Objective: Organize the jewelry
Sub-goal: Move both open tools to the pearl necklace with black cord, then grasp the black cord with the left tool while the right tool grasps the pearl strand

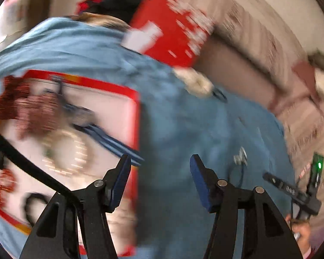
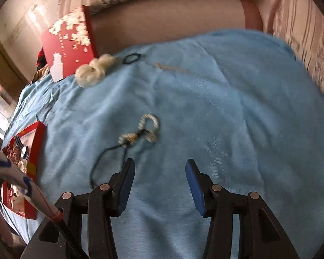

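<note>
A red-rimmed open box (image 1: 110, 87) lies on the blue cloth (image 1: 183, 129) at the left and holds several pieces of jewelry, blurred by motion; it also shows at the left edge of the right wrist view (image 2: 35, 151). My left gripper (image 1: 159, 170) is open and empty, above the box's right rim. A pale beaded piece on a black cord (image 2: 149, 127) lies on the cloth just ahead of my right gripper (image 2: 159, 177), which is open and empty. The piece also shows in the left wrist view (image 1: 240, 157). A white fluffy scrunchie (image 2: 95, 70), a black hair tie (image 2: 131, 58) and a thin pin (image 2: 172, 67) lie farther back.
The red box lid (image 2: 69, 43) leans against the sofa back (image 2: 172, 21) at the far left. The blue cloth (image 2: 226, 108) covers the seat. The other gripper (image 1: 300, 192) shows at the right edge of the left wrist view.
</note>
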